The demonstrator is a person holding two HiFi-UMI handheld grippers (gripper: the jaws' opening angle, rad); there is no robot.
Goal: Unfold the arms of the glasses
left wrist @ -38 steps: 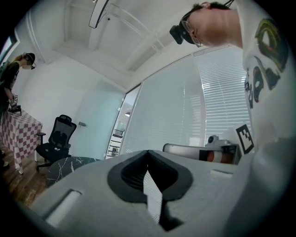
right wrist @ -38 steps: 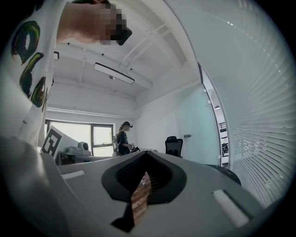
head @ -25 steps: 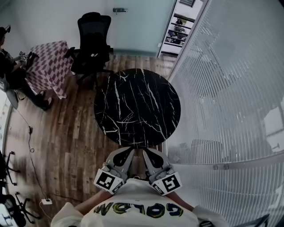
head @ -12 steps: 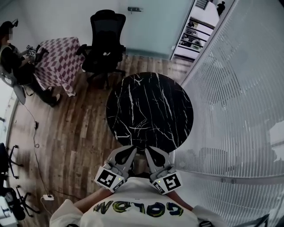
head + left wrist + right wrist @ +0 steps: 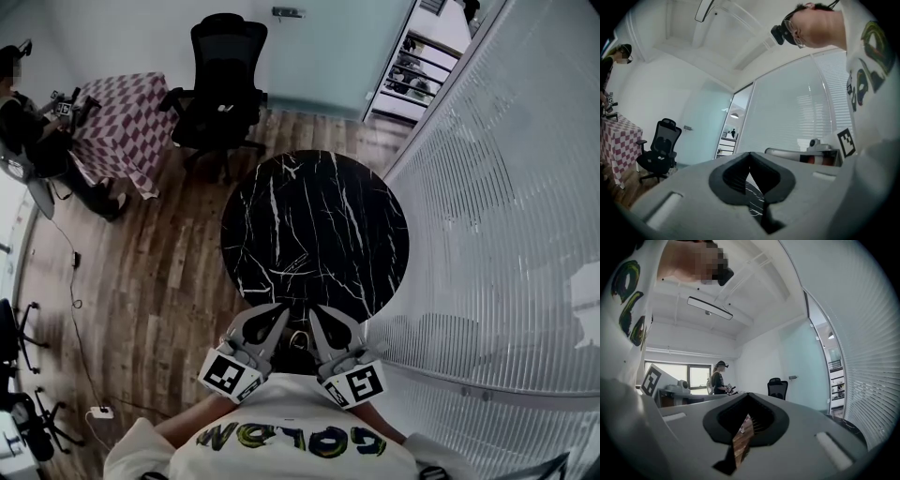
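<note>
Glasses: not clearly seen | left gripper [image 5: 271,314], right gripper [image 5: 319,315]: jaws together, empty, lower centre | risk: closed jaws may push glasses off marble table [image 5: 319,225].

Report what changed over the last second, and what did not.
The person stepped toward the round black marble table, so the left gripper and the right gripper travelled forward together, and in the head view their tips now overlap its near edge. Nothing was taken hold of or let go. Unchanged: both grippers' jaws shut and empty, held side by side; the black office chair and the checkered-cloth table keep their places.
</note>
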